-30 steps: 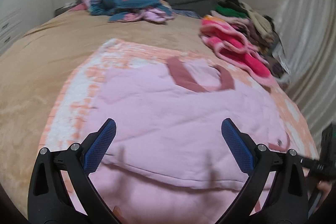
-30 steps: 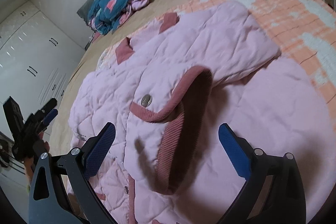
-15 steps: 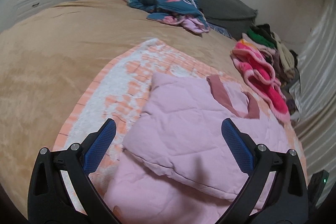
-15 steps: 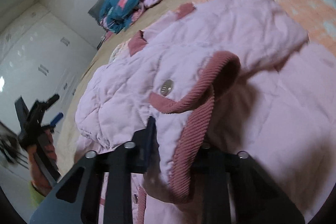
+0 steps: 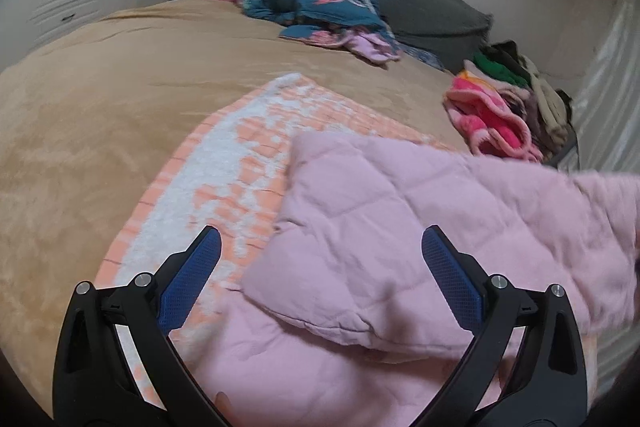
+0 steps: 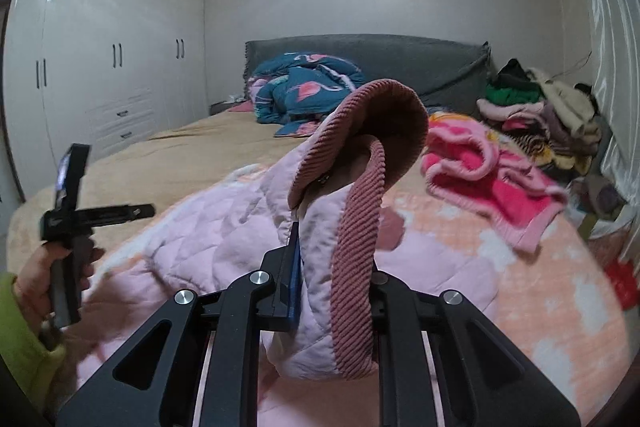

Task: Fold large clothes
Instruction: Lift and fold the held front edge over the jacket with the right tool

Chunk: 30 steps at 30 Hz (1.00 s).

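From my left wrist, my left gripper (image 5: 320, 259) hung spread and empty above the pink jacket (image 5: 400, 235) on the bed (image 5: 100, 115). From my right wrist, my right gripper (image 6: 334, 267) clenched the jacket's ribbed cuff (image 6: 356, 227); that shallow bite could have slipped.

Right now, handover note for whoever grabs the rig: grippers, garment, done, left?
Right gripper: shut on the pink quilted jacket, clamping it at the ribbed dark-pink trim, lifted off the bed.
Left gripper: open, holds nothing, hovers over the jacket's folded edge.
Jacket lies on the orange-and-white blanket, near the foot of the tan bed.
Done: one side looks folded over the body.
Left: probably lay the lifted side across, then fold to a compact stack.
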{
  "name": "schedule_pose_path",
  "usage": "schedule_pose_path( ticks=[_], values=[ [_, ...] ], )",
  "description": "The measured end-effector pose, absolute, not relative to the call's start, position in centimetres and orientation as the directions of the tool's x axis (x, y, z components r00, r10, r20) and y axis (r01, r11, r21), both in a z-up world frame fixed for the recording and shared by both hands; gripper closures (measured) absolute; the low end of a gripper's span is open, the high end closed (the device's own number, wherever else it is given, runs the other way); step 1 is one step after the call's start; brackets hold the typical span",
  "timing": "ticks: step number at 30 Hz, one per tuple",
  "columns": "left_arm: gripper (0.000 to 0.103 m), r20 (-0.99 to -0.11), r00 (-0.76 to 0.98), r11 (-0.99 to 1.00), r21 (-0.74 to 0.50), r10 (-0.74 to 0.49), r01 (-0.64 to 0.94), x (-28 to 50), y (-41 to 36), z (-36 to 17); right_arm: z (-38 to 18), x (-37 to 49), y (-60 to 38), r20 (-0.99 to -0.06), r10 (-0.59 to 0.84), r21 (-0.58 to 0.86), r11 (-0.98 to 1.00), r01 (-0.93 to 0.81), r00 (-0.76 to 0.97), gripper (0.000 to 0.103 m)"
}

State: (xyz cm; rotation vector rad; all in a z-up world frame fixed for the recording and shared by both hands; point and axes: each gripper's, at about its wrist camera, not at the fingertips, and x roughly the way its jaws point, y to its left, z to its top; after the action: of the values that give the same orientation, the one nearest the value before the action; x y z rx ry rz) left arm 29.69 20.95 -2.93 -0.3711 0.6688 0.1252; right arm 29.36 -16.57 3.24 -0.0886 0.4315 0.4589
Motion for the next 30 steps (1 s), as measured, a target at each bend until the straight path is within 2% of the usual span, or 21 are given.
schedule_pose_path(
  ticks=[6, 10, 20, 24, 27, 30],
  values=[
    [0.009, -0.620, 0.784, 0.955, -0.257, -0.046, -0.148, 30.3, 18.1, -3.2, 0.6, 33.6, -18.6, -0.503, 0.359, 0.055, 0.921, -0.385, 0.787, 0.088],
    [0.011, -0.611, 0.791, 0.971, -0.206, -0.030, -0.122, 30.6, 16.6, -3.5, -1.4, 34.4, -18.3, -0.542, 0.327, 0.059, 0.934, -0.353, 0.774, 0.088],
    [0.013, -0.626, 0.776, 0.984, -0.172, -0.075, -0.044, 31.6, 13.6, -4.5, -4.0, 35.8, -18.4, -0.588, 0.302, 0.074, 0.944, -0.322, 0.751, 0.087],
    [0.017, -0.636, 0.768, 0.990, -0.141, -0.082, -0.012, 31.9, 12.2, -5.1, -4.8, 36.1, -18.8, -0.606, 0.295, 0.091, 0.948, -0.304, 0.739, 0.082],
    [0.022, -0.645, 0.760, 0.991, -0.134, -0.074, -0.016, 32.2, 11.9, -5.5, -5.3, 36.2, -19.1, -0.617, 0.289, 0.101, 0.951, -0.291, 0.732, 0.073],
    [0.025, -0.649, 0.756, 0.990, -0.142, -0.078, -0.020, 32.4, 12.0, -5.7, -5.7, 36.3, -19.5, -0.628, 0.288, 0.115, 0.953, -0.280, 0.723, 0.069]
  ],
)
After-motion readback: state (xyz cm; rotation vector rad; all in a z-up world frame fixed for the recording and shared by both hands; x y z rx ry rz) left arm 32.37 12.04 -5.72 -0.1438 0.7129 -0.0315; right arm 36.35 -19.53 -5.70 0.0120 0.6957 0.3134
